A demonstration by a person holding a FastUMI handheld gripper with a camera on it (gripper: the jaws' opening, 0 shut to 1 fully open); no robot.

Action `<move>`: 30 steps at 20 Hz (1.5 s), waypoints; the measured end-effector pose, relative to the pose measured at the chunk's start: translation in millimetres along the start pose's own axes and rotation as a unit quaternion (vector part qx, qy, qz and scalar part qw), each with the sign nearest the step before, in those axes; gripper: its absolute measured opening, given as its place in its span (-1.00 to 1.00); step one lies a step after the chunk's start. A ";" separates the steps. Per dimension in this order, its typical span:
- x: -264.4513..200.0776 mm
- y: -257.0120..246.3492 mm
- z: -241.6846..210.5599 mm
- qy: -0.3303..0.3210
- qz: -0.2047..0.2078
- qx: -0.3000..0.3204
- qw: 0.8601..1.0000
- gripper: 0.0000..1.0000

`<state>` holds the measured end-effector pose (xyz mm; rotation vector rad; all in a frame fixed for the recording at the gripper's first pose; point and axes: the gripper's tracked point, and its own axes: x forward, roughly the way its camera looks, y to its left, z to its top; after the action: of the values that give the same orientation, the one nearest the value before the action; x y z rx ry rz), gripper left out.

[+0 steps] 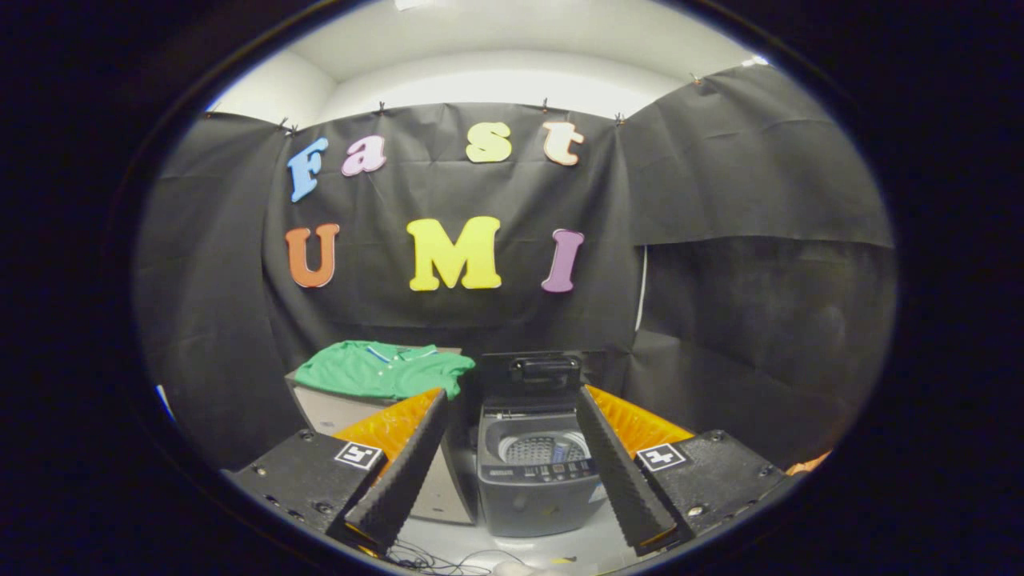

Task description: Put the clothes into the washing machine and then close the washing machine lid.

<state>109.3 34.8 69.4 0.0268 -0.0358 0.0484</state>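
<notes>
Black cloth walled the booth on every side, with a pale ceiling above and a light floor below where thin dark cables trailed. Nearest the camera, the gripper had its 2 ribbed fingers spread wide apart, gripping nothing. Between and just beyond them stood a small dark-grey top-loading washing machine, its perforated metal drum exposed and its dark lid with a handle raised upright at the back. Beside the machine, past the left finger, sat a pale box-shaped cabinet. On top of that cabinet lay a green collared polo shirt, spread flat and well apart from the fingers, one edge drooping over the side nearest the machine.
</notes>
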 end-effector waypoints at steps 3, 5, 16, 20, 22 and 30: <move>50.3 23.7 18.3 0.013 0.024 0.019 0.999 1.00; 87.7 38.9 29.7 0.021 0.035 0.026 0.999 1.00; 278.3 164.4 33.0 0.095 0.113 0.016 0.989 1.00; 322.4 214.0 2.3 0.142 0.134 0.000 0.981 1.00; 337.2 235.5 -17.2 0.166 0.141 -0.006 0.976 1.00; 375.4 275.7 -102.5 0.261 0.126 -0.021 0.957 1.00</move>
<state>474.2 330.9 -12.2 -0.0345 0.4897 0.3085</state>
